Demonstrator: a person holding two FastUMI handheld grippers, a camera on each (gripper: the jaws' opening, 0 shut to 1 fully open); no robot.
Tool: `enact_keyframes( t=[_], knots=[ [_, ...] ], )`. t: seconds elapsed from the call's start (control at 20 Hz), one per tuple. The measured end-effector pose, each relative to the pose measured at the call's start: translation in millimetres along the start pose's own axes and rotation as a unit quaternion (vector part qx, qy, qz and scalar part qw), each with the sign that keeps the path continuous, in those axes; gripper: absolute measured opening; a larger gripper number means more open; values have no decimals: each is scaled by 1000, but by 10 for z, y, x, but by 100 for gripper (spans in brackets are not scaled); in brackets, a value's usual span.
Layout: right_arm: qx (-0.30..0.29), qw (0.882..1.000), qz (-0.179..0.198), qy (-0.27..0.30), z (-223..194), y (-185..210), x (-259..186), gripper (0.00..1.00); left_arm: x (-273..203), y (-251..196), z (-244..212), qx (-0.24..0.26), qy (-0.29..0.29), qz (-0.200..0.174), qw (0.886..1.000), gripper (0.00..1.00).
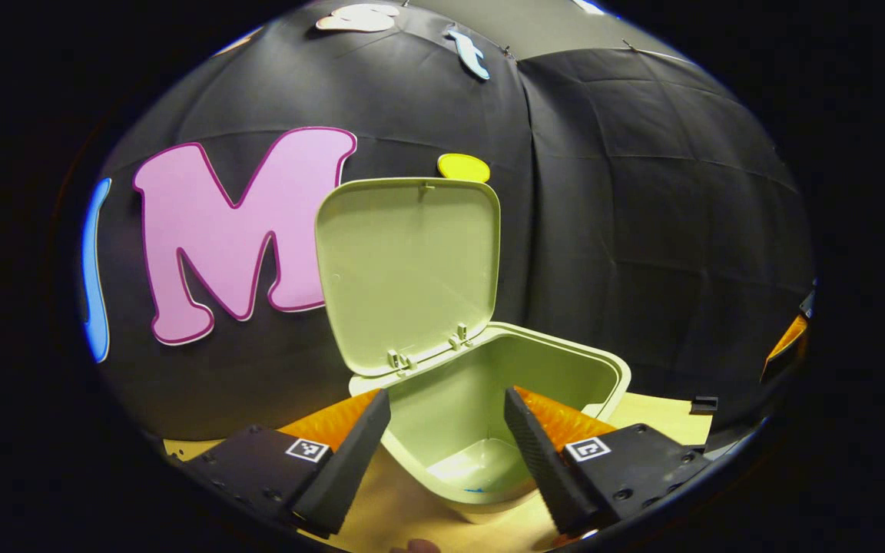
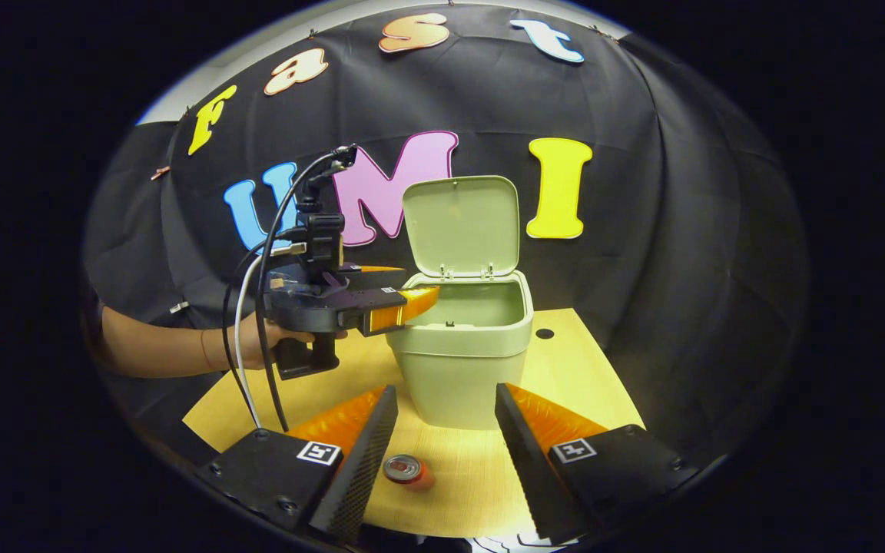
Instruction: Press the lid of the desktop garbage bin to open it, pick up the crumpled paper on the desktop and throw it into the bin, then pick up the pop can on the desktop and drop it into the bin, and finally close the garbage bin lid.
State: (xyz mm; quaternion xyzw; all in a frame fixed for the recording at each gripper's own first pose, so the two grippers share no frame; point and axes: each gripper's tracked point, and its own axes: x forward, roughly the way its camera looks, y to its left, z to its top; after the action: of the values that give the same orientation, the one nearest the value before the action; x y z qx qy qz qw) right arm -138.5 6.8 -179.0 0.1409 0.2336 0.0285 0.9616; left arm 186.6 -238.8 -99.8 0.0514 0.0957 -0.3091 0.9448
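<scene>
- Lid (image 2: 462,223) of the garbage bin (image 2: 462,361) stands upright: opening looks done.
- Left tongs (image 1: 446,430) gape empty at the bin's rim; no paper visible, likely dropped.
- Pop can (image 2: 406,470) waits on the surface (image 2: 565,369) between the right tongs (image 2: 446,434), spread and empty.
- Can, lid closing remain.

Matt plastic bin (image 2: 462,361), smooth wooden desktop (image 2: 565,369), metal can (image 2: 404,468).

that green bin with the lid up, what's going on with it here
A person is clearing a desktop with two handheld grippers. The bin stands with its lid up. The left gripper hangs open at the bin's rim, with nothing between its fingers. The right gripper waits open, low over the table, with the pop can upright just ahead of it.
</scene>
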Motion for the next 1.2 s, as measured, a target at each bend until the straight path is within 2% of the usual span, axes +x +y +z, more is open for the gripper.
enact_keyframes(
  t=[0.5,0.55,0.6,0.75,1.0,1.2],
  knots=[
    [-13,999,30,18,-106,173,93,89,-637,307,170,-3,-30,54,998,97],
    [-15,999,35,21,-137,207,105,89,-726,338,206,-3,-35,59,998,100],
    [-19,999,39,26,-166,231,116,90,-800,347,223,-2,-38,63,997,97],
    [-29,997,55,40,-278,319,136,91,-1038,395,256,1,-44,78,996,97],
    [-45,993,83,70,-498,459,182,92,-1381,394,177,-14,-41,96,994,97],
    [-68,988,100,95,-684,542,218,92,-1611,467,22,-37,-31,128,991,97]
  ],
)
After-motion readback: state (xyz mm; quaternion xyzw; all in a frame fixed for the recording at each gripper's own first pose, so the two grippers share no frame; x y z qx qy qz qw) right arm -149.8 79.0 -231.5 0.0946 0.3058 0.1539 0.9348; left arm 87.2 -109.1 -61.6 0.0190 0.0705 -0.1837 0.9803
